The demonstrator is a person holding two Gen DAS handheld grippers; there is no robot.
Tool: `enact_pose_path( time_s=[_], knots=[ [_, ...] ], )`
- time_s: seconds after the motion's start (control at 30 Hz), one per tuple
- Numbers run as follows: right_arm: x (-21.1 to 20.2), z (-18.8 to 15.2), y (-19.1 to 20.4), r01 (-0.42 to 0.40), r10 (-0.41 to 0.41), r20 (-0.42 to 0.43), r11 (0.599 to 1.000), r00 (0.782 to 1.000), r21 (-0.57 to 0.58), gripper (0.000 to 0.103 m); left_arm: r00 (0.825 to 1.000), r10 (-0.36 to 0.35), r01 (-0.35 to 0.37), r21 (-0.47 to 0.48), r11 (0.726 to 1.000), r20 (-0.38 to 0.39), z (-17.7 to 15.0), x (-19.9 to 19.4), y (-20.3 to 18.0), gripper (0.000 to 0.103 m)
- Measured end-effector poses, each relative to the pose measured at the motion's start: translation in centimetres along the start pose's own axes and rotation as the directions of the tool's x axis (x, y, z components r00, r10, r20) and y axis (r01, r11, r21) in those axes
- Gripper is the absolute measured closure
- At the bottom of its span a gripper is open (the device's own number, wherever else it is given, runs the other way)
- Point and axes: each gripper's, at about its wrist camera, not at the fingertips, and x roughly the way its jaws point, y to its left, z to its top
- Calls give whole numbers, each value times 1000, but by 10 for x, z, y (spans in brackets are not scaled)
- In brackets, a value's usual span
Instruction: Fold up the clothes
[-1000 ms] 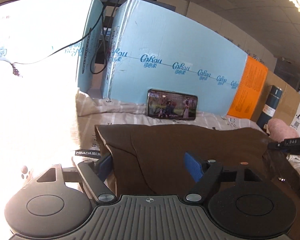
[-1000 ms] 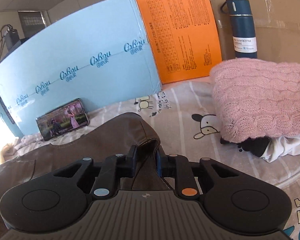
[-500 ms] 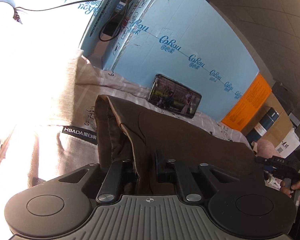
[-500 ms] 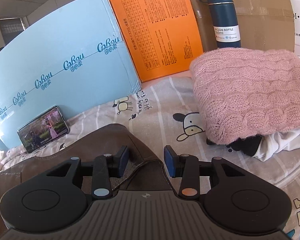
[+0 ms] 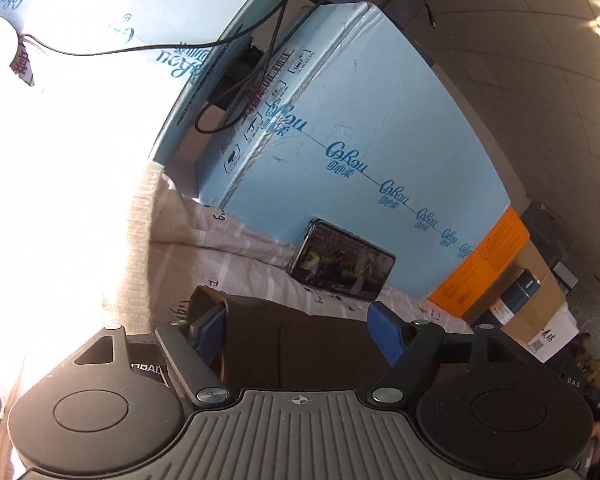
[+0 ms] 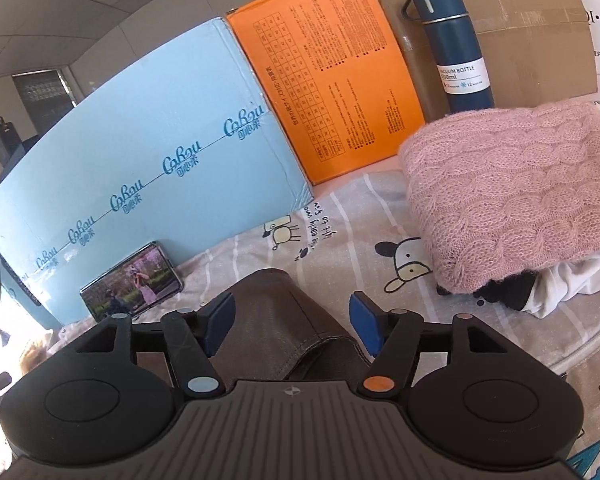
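Observation:
A dark brown garment (image 5: 300,344) lies folded on the striped, cartoon-printed bed sheet (image 6: 352,216). In the left wrist view my left gripper (image 5: 298,330) is over the garment's left end, jaws opening and wide apart, the cloth lying loose between the blue pads (image 5: 386,338), which do not press on it. In the right wrist view the same brown garment (image 6: 276,320) ends just in front of my right gripper (image 6: 292,318). Its jaws are opening too, and the blue pads (image 6: 364,324) stand clear of the fold on both sides.
A phone (image 6: 134,282) leans against the light blue box (image 6: 148,168) at the back. An orange box (image 6: 332,84), a brown carton (image 6: 508,20) and a navy vacuum bottle (image 6: 452,44) follow to the right. A folded pink knit sweater (image 6: 512,192) tops a pile of clothes at right.
My left gripper shut on the garment's left edge, carried it rightward, then let go and now stands open. My right gripper released the cloth's fold and opened wide.

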Motion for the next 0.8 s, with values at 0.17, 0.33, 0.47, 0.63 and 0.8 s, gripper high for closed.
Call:
enact_pose_path(
  time_s=[0.17, 0.33, 0.47, 0.63, 0.8],
  knots=[
    [-2, -8, 5, -68, 70, -108, 997, 992, 20, 36, 988, -145, 145, 5, 989, 48, -4, -10, -5, 29],
    [16, -21, 1, -133, 151, -207, 986, 967, 98, 36, 1000, 26, -25, 171, 985, -3, -20, -15, -33, 29],
    [32, -26, 1, -110, 137, -238, 986, 961, 123, 42, 992, 111, -99, 196, 976, -54, -44, -25, -35, 29],
    [50, -32, 6, -133, 166, -268, 982, 949, 137, 54, 990, 138, -127, 258, 958, -25, -73, -43, -51, 35],
    [55, -29, 13, -188, 211, -230, 975, 950, 118, 95, 990, 142, -139, 285, 948, 9, -73, -44, -52, 90]
  ],
)
